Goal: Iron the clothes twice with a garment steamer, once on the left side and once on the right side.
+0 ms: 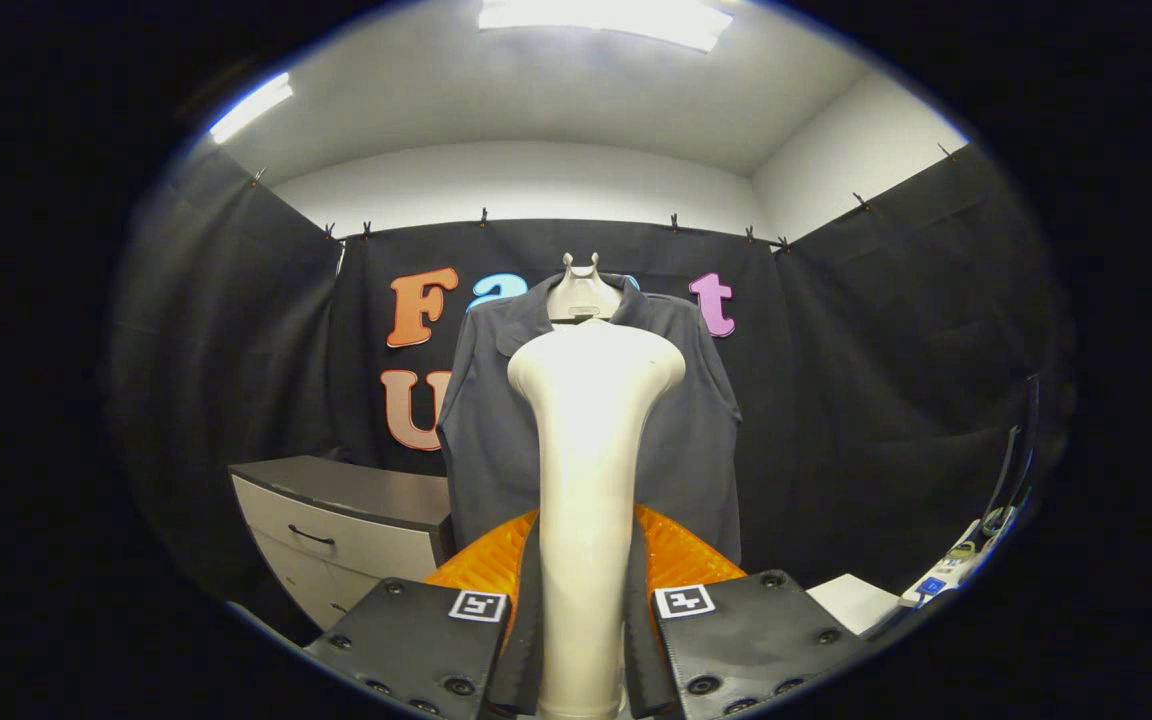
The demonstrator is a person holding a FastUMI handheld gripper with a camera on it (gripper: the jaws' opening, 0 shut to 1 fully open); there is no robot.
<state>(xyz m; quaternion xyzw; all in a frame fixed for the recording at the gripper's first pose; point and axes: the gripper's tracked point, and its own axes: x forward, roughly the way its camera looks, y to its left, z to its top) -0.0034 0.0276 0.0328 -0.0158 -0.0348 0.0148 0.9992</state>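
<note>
While the claw grips the garment steamer upright, a dark shirt hangs just beyond.

open room ahead up to hanging shirt, drawer cabinet low beside it

The gripper has two flat, screw-studded blocks, each bearing a square black-and-white marker beside its ribbed finger.

We see black cloth walls clipped along a line, white wall above them, ceiling light panels, and a grey drawer cabinet standing against the cloth.
</note>
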